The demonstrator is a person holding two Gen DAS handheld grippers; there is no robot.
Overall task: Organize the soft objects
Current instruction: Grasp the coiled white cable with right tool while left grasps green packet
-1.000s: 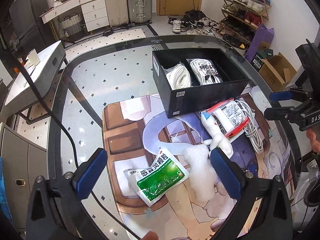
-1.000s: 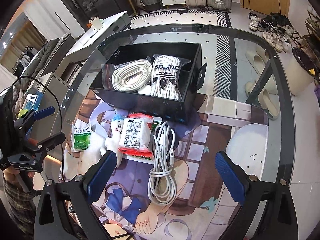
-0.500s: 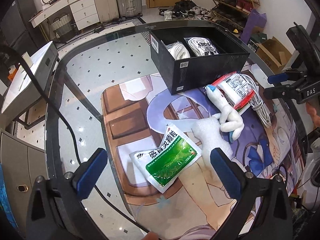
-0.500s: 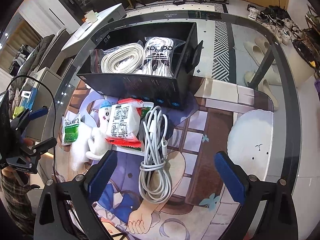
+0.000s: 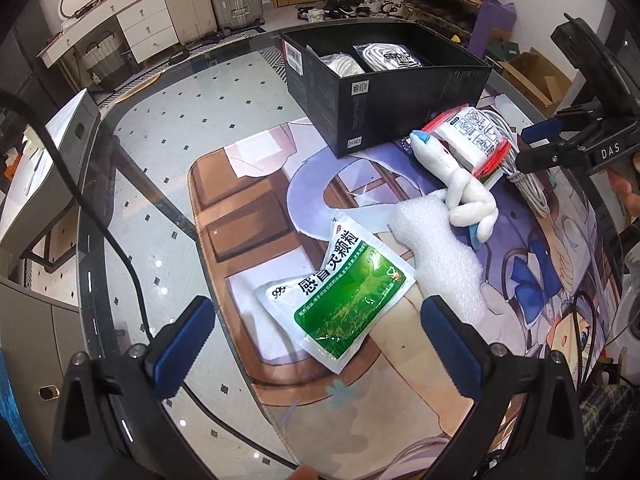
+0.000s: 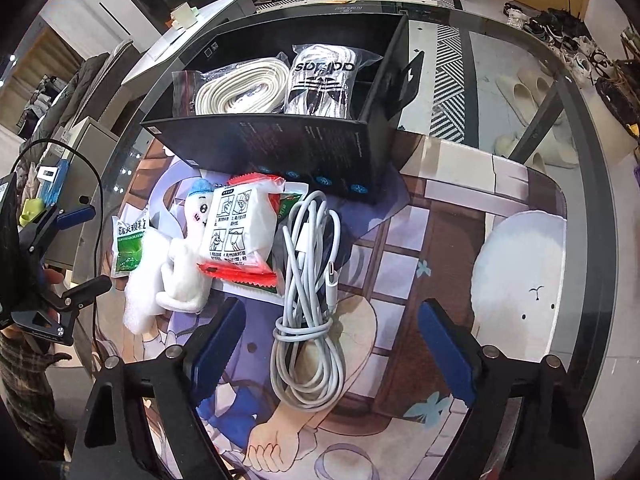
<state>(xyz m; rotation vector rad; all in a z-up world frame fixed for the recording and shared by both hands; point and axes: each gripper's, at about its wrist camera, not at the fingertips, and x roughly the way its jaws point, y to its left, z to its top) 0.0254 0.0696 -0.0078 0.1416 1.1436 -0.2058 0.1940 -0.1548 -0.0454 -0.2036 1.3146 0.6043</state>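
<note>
Both my grippers hang released: the left gripper over a green medicine sachet, the right gripper over a coiled white cable before the black box.

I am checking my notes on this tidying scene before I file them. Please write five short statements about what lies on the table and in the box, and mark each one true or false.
1. The black box already holds two bagged items. True.
2. The left gripper is shut on the green sachet. False: its fingers stand open, and the sachet lies flat on the mat between them.
3. The coiled white cable lies outside the box. True.
4. The white plush toy is inside the box. False: it lies on the mat in front of the box, partly under the red-edged packet.
5. The right gripper holds the cable. False: it is open and holds nothing.
</note>
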